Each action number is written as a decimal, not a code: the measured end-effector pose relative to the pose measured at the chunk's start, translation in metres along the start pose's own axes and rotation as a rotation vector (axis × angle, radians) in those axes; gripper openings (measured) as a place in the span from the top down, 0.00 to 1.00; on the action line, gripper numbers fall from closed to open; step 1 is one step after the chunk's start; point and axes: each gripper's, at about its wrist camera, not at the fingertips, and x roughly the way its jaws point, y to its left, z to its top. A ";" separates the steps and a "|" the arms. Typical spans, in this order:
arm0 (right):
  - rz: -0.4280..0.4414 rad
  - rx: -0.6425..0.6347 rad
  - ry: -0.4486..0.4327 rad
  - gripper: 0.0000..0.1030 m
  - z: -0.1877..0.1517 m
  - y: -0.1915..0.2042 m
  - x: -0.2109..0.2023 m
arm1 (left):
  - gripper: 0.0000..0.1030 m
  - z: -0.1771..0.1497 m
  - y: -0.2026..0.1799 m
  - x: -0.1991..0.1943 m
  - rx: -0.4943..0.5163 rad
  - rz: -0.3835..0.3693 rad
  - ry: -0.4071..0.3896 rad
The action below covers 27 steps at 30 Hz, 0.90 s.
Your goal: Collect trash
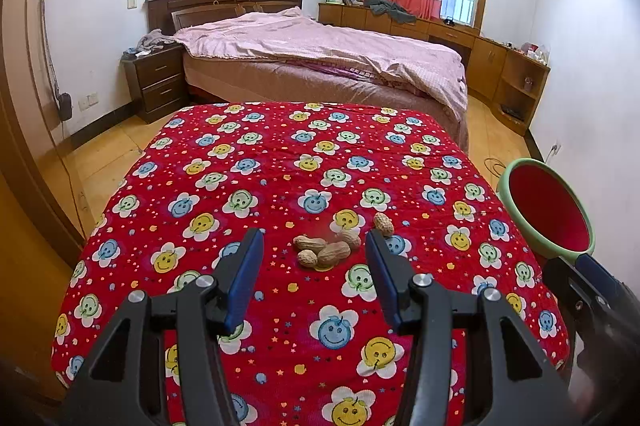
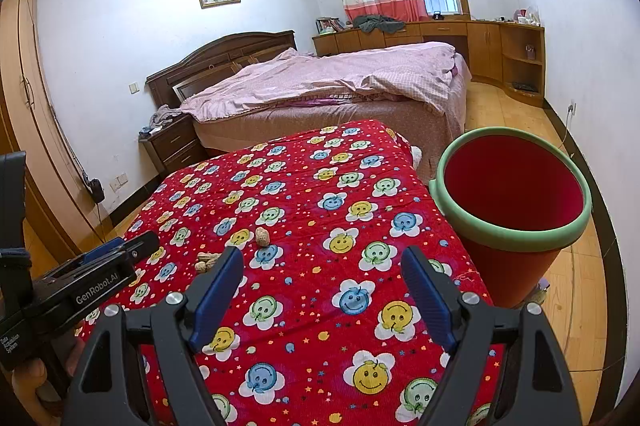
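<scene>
**Peanut shells on a patterned surface, bin at the right edge**

Largest: pink-quilted bed with dark wooden headboard (image 1: 320, 46), across the room behind the work area. Nearer: surface draped in a red quilted cloth printed with smiling flower faces (image 1: 280, 166), filling the middle of both views. At its right edge, apart from the cloth's centre: round red plastic bin with a pale green rim (image 2: 516, 186), upright, mouth open upward, interior showing only red wall; seen in the left wrist view partly cut off by the right gripper's body.

Left gripper (image 1: 314, 266), black frame with blue pads, jaws spread wide, held low over the cloth with nothing between them. Right gripper (image 2: 322, 290), same build, jaws likewise wide apart and holding nothing, poised over the cloth just left of the bin.

Smallest: cluster of tan peanut shells (image 1: 326, 250), lying on the cloth directly ahead of the left gripper, between the lines of its two fingers; one shell (image 1: 383, 224) slightly apart to the right.
</scene>
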 end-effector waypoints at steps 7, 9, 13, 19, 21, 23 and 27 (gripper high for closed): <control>0.000 0.000 0.000 0.19 0.000 0.000 0.000 | 0.49 0.000 0.000 0.000 0.000 -0.001 0.000; -0.001 0.000 0.000 0.19 0.000 0.000 0.000 | 0.49 -0.001 0.000 0.000 0.001 0.000 -0.001; 0.000 0.000 0.000 0.19 0.000 0.000 0.000 | 0.49 0.000 0.000 0.000 0.000 0.000 -0.001; -0.001 0.000 0.000 0.19 0.000 0.000 0.000 | 0.49 -0.001 -0.001 -0.001 0.002 0.000 -0.002; 0.000 0.000 0.000 0.19 0.000 0.000 0.000 | 0.49 -0.001 -0.001 -0.001 0.002 0.000 -0.001; 0.000 0.000 0.000 0.19 0.000 0.000 0.000 | 0.49 -0.001 -0.001 -0.001 0.001 0.000 -0.002; 0.000 -0.001 0.000 0.19 0.000 0.000 0.000 | 0.49 -0.001 -0.001 -0.001 0.001 -0.001 -0.002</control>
